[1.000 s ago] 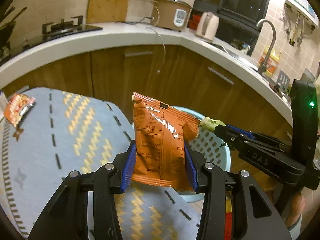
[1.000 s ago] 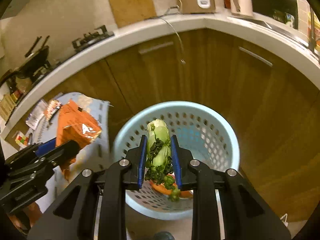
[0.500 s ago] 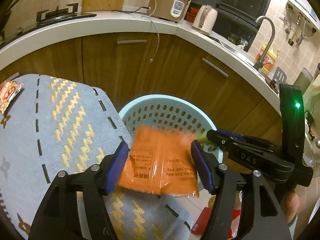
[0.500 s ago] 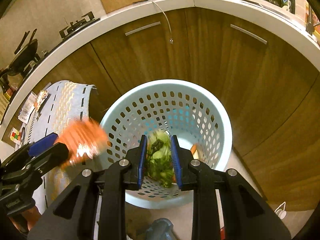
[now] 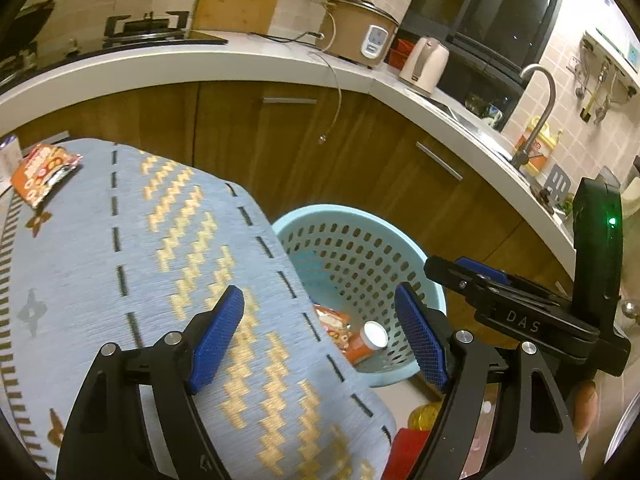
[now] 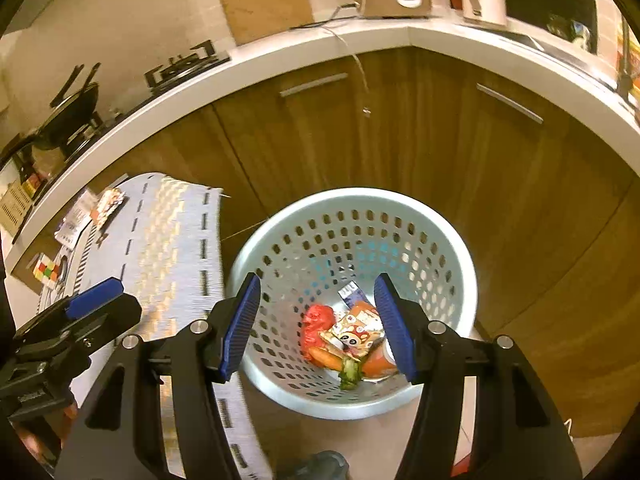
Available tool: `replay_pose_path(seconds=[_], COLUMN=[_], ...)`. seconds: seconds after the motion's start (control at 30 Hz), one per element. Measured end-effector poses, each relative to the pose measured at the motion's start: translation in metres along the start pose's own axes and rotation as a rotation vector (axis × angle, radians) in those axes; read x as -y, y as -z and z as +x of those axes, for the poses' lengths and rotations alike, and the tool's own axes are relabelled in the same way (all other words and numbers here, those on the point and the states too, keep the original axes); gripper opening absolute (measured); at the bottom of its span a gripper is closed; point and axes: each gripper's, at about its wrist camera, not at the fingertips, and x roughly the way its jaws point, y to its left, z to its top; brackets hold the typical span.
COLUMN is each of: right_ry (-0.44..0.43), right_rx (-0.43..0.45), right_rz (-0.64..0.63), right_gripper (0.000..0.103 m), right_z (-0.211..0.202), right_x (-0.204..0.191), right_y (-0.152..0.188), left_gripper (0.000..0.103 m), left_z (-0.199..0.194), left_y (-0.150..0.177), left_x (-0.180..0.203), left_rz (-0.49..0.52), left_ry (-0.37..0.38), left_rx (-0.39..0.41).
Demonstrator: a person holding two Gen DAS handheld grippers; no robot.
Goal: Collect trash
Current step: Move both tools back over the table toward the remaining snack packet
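A pale blue perforated basket (image 6: 448, 240) (image 5: 424, 264) stands on the floor by the table's corner. Inside lie snack wrappers (image 6: 352, 330), a red crumpled piece (image 6: 316, 322), a green vegetable scrap (image 6: 349, 374) and an orange cup with a white lid (image 5: 370, 340). My right gripper (image 6: 316, 324) hangs above the basket, its jaws opening, nothing between them. My left gripper (image 5: 320, 336) is over the table's corner beside the basket, jaws opening and empty. An orange snack wrapper (image 5: 42, 172) (image 6: 106, 206) lies at the far end of the table.
The table carries a blue cloth with yellow zigzags (image 5: 120, 264). Wooden cabinets (image 6: 400, 132) under a white counter curve behind the basket. Papers and a colour cube (image 6: 45, 270) sit at the table's far left. Red and yellow items (image 5: 416, 428) lie on the floor.
Both grippers opened. The orange packet left my left gripper and the green vegetable left my right gripper; both dropped into the basket.
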Motion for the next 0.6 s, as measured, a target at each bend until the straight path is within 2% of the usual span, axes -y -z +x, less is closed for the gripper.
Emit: replay_pose_path(seconds=[0.33,0.6], right_ry=[-0.075,-0.153], right_rx=[0.031,0.036], right_rz=[-0.104,-0.24], right_gripper=[0.055,0.055], right_z=[-0.008,0.0], right_x=[-0.067,-0.156], right_y=[-0.012,-0.025], left_gripper=[0.076,0.076], left_z=[-0.044,-0.086], left_y=[-0.004,-0.011], left_x=[-0.041,-0.102], left_rz=[-0.066,-0.133], left_ry=[-0.054,-0.172], left_rx=[0.08,0.147])
